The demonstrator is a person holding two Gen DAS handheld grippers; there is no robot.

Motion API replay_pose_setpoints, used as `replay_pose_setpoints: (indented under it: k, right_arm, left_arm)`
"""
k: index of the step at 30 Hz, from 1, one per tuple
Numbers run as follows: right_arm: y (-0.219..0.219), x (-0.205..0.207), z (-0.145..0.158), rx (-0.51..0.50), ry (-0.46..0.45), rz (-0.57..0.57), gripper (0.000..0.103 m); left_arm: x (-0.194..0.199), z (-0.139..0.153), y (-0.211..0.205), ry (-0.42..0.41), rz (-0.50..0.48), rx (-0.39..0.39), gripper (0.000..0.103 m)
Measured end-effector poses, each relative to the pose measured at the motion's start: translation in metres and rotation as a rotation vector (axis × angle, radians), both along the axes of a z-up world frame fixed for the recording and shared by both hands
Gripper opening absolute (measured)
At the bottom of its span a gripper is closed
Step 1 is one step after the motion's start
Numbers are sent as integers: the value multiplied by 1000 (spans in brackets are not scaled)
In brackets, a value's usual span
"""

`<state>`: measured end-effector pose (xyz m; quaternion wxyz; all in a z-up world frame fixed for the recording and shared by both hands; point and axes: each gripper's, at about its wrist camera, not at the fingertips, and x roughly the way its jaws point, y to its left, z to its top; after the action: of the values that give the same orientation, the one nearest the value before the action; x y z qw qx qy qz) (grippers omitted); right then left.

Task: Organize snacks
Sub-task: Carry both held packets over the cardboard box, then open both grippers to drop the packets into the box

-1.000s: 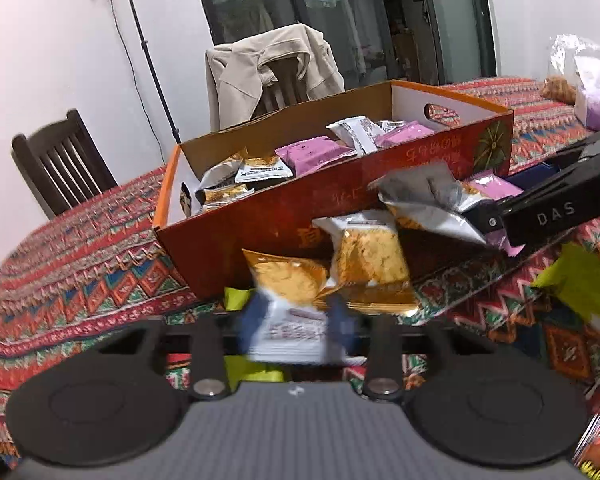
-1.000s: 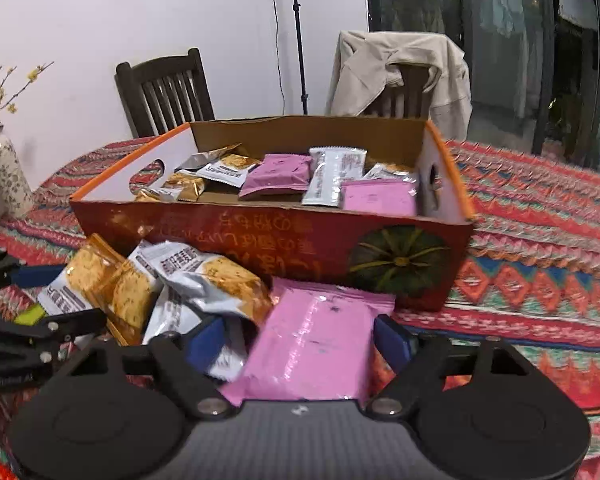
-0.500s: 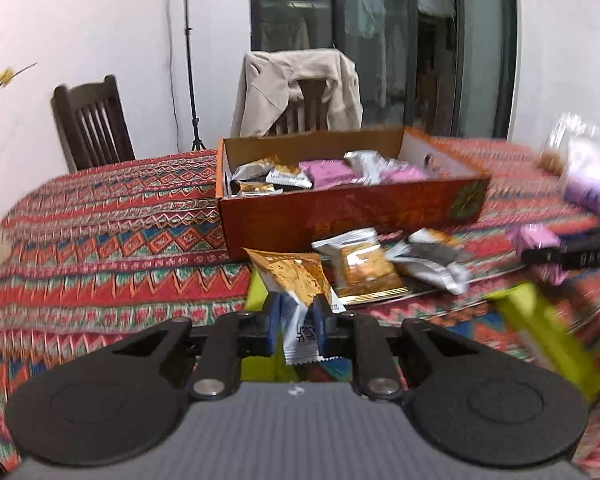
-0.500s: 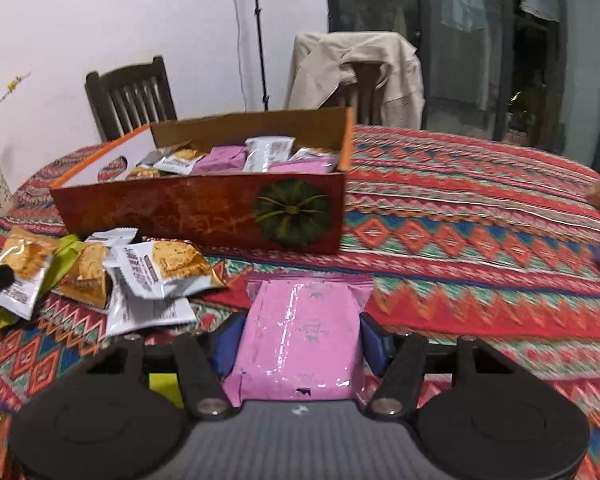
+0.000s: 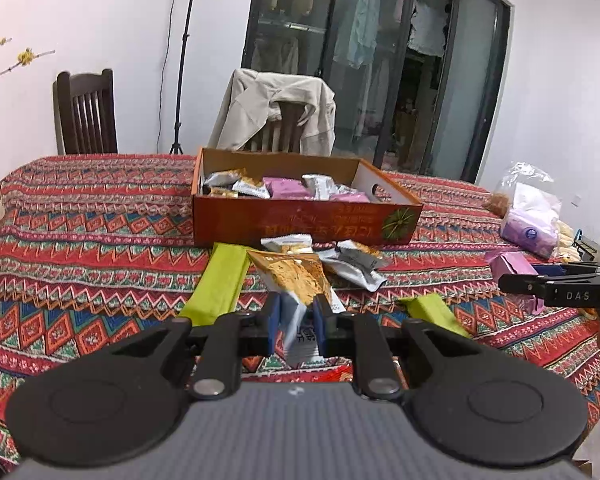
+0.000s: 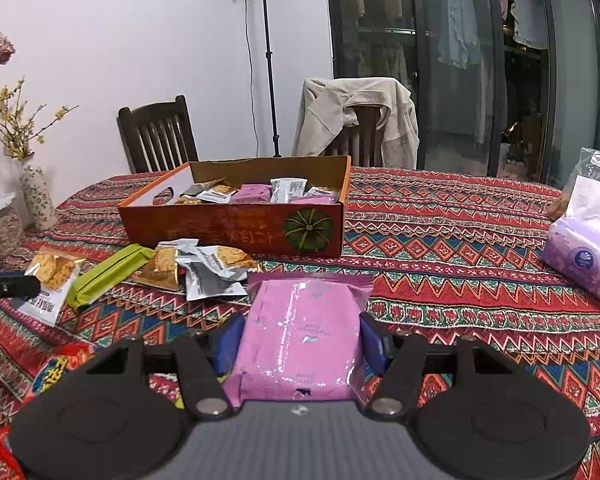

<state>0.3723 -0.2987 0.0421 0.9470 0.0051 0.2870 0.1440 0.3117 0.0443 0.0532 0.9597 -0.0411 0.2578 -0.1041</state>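
Note:
My left gripper is shut on a gold and white cracker packet, lifted off the table in front of the orange cardboard box. My right gripper is shut on a pink snack packet, held above the cloth; from the left wrist view it shows at the right edge. The box holds several pink, silver and gold packets. Loose silver and gold packets and a green bar lie on the table in front of it.
The table wears a red patterned cloth. A purple tissue pack in a plastic bag sits at the right. A vase with yellow flowers stands at the left. Two chairs stand behind, one draped with a beige jacket.
Both grippers have pulled back from the box and risen, each carrying its packet. The left jaws closed on the cracker packet and the right jaws narrowed onto the pink one.

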Motion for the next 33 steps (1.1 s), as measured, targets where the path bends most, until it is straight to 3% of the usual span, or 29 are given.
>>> replay_pose_setpoints:
  k: [5, 9, 13, 17, 20, 25, 30, 32, 33]
  right_arm:
    - [5, -5, 8, -1, -22, 14, 61]
    - [13, 7, 25, 1, -48, 61, 61]
    - [28, 44, 53, -4, -100, 109, 61]
    - [54, 115, 70, 34, -79, 151, 61]
    - [77, 180, 61, 56, 9, 153, 61]
    - [115, 268, 17, 21, 137, 104, 61]
    - [139, 298, -20, -31, 205, 98, 61]
    - [144, 304, -30, -49, 230, 87, 61]
    - [146, 304, -33, -57, 234, 86, 61]
  left_arm:
    - [15, 10, 0, -24, -16, 8, 18]
    - [45, 38, 4, -91, -71, 11, 18]
    - [113, 59, 7, -84, -119, 17, 18]
    - [191, 55, 7, -7, -142, 5, 18]
    - [243, 34, 4, 67, -122, 14, 18]
    - [302, -5, 0, 167, -118, 31, 18]
    - [321, -34, -2, 210, -109, 103, 20]
    - [321, -39, -1, 208, -132, 114, 28]
    - [320, -40, 0, 203, -133, 118, 38]
